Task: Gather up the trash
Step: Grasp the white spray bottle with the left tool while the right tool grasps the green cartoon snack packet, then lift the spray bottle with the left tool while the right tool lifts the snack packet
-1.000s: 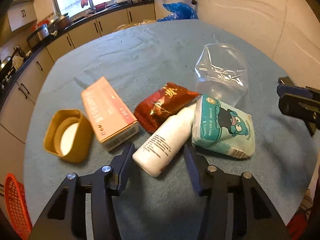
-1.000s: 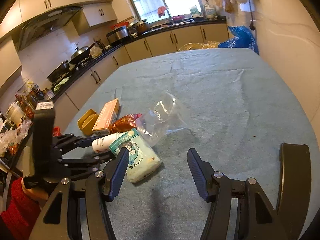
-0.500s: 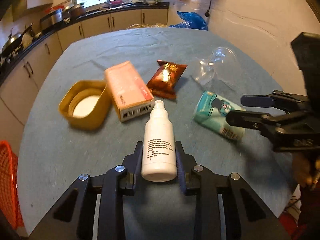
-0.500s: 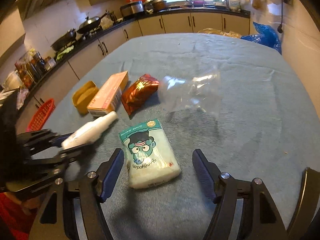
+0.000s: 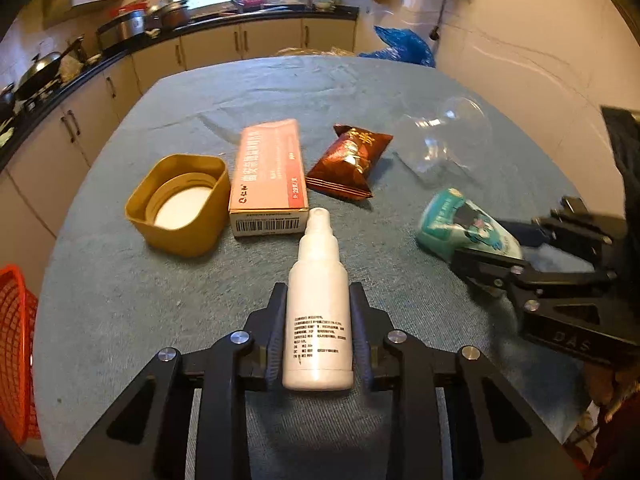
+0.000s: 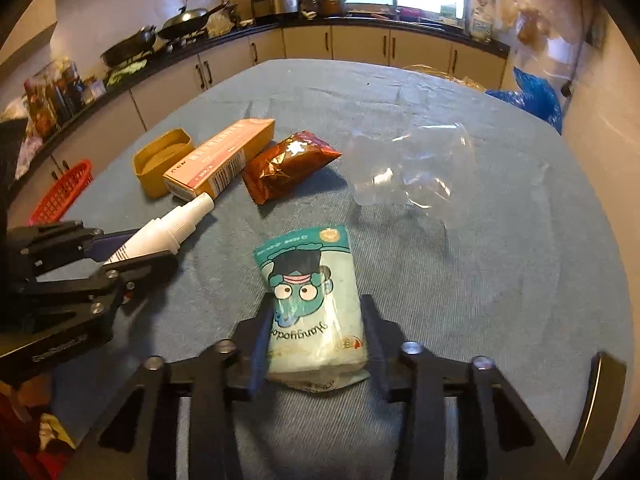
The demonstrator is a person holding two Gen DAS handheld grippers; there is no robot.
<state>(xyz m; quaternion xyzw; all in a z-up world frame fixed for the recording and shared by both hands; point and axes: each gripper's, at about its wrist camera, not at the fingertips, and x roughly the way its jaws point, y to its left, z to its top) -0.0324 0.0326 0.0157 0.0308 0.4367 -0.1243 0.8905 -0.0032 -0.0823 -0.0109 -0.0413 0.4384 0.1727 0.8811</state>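
Note:
My left gripper is shut on a white spray bottle, which also shows in the right wrist view, held above the table. My right gripper is shut on a teal tissue pack with a cartoon face; it also shows in the left wrist view. On the blue cloth lie a pink box, a red-brown snack packet, a yellow lid and a clear plastic bag.
The round table has a blue cloth. A red basket stands off its left edge. Kitchen counters with pans run behind. A blue bag lies past the far edge by the wall.
My left gripper closed on the white bottle and lifted it back. My right gripper moved onto the tissue pack and closed on it.

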